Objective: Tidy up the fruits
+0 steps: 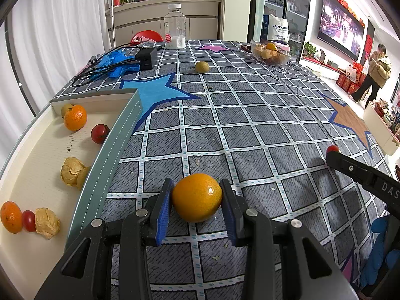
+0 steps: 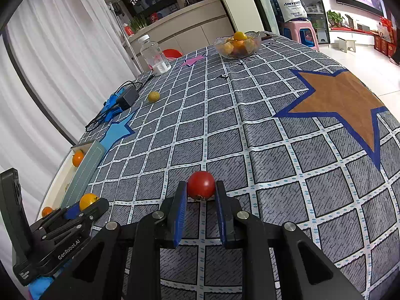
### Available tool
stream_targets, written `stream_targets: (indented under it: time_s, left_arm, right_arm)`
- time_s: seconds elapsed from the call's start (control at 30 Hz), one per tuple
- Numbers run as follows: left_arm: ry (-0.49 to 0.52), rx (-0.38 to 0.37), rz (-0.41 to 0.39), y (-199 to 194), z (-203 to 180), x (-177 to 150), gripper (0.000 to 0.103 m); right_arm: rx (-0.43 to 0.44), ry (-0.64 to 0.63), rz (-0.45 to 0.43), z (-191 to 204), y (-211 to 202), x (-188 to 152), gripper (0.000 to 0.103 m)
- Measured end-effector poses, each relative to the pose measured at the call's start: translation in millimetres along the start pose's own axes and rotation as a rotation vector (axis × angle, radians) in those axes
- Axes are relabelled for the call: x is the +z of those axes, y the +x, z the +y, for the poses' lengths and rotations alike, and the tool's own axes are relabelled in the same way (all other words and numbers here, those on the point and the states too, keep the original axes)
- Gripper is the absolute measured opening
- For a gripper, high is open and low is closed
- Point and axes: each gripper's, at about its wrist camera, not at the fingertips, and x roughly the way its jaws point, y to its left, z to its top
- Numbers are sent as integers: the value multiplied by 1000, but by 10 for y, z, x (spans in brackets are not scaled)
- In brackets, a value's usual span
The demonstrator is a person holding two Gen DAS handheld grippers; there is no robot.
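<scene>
left fingers (image 1: 197,197) pinch orange (image 1: 197,197), seemingly.

A table (image 1: 250,115) covered by a grey checked cloth with stars is seen, on which a tray (image 1: 107,155), a bottle (image 1: 175,27), a glass bowl (image 1: 271,53), a charger (image 1: 146,58), blue gloves (image 1: 117,62) and a loose yellow fruit (image 1: 202,67) are laid.

Light: bright, even daylight, diffused through white curtains (image 1: 62,37) left of the table (image 1: 250,125).
Shadows: soft and short; a faint one beside the orange (image 1: 197,201) on the table.
Glare: a small highlight on the orange; washed-out floor right of the table.
Distortion: heavy fisheye bending, dark vignetted corners.
Focus: sharp throughout.
</scene>
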Motion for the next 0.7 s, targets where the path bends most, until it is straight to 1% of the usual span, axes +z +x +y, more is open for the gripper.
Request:
stream_targets:
  time_s: [0.57, 0.7]
  left_arm:
    - [0, 0, 0, -2, -4, 2, 40]
    - [-13, -15, -1, -7, 23, -3, 40]
  right_arm:
    - [-8, -11, 5, 18, 21, -28, 22]
    - [0, -5, 5, 19, 25, -24, 22]
